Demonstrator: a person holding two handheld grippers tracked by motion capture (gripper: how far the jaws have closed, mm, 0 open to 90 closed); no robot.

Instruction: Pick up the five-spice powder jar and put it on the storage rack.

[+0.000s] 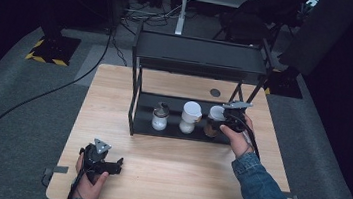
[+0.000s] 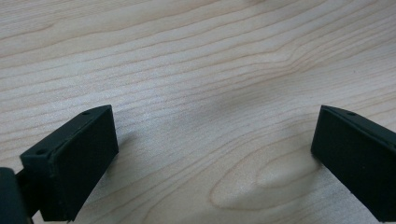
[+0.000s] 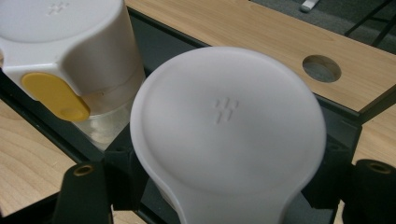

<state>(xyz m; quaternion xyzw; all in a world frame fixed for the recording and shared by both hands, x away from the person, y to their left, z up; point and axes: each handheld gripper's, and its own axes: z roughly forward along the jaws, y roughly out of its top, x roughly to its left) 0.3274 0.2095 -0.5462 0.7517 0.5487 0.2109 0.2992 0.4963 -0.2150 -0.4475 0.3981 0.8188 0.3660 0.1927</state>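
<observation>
A black two-tier rack [image 1: 199, 57] stands at the back of the wooden table [image 1: 171, 174]. Three jars sit in a row on its lower shelf [image 1: 144, 126]. The rightmost, a white-lidded jar [image 1: 214, 118] [image 3: 224, 116] with brown contents, has my right gripper [image 1: 220, 123] [image 3: 223, 186] shut on it just below the lid. Beside it is a second white-lidded jar with a yellow tab [image 1: 190, 116] [image 3: 70, 51]. A dark-capped jar of white powder [image 1: 160, 117] stands furthest left. My left gripper [image 1: 115, 165] [image 2: 215, 154] rests low over the table's near left part, open, with bare wood between its jaws.
The rack's top shelf overhangs the jars, and its black posts flank the lower shelf. A round cable hole [image 1: 215, 92] [image 3: 321, 68] lies in the table behind the rack. Grey carpet, cables and stand legs surround the table.
</observation>
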